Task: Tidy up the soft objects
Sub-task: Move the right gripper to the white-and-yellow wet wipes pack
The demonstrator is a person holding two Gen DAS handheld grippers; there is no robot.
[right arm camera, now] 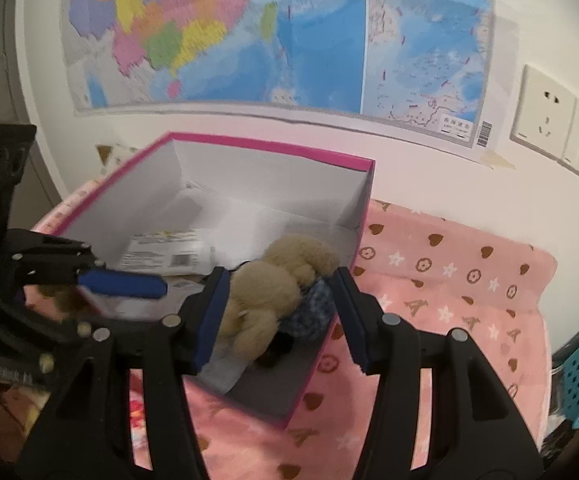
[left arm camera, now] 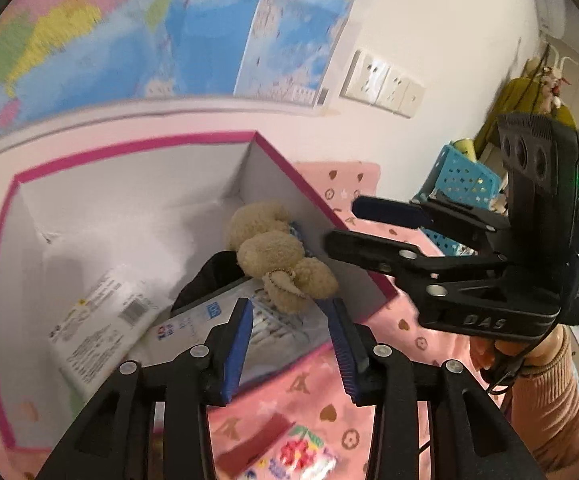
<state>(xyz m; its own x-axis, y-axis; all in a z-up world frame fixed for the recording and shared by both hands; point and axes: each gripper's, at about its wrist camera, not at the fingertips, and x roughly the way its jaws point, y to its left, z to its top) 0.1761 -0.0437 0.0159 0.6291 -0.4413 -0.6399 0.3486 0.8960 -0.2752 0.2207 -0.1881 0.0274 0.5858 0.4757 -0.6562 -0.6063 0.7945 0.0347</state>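
Note:
A beige curly plush toy point(left arm camera: 281, 256) lies inside a white box with a pink rim point(left arm camera: 129, 148), against its right wall. My left gripper point(left arm camera: 289, 320) hovers just in front of the toy, open, its blue pads apart and touching nothing. My right gripper point(left arm camera: 343, 222) hangs over the box's right wall, open and empty. In the right wrist view the plush toy point(right arm camera: 265, 300), with a blue knitted part point(right arm camera: 309, 316), shows between the fingers of my right gripper point(right arm camera: 279, 292) but lies below them in the box point(right arm camera: 269, 146). One blue pad point(right arm camera: 129, 284) of the left gripper shows at left.
White labelled packets point(left arm camera: 101, 320) and a black cloth piece point(left arm camera: 209, 276) lie in the box. The box stands on a pink patterned blanket point(right arm camera: 449, 280). A colourful packet point(left arm camera: 301, 452) lies near the front. A blue perforated basket point(left arm camera: 461, 176) stands at right. A pink sleeve point(left arm camera: 549, 392) holds the right gripper.

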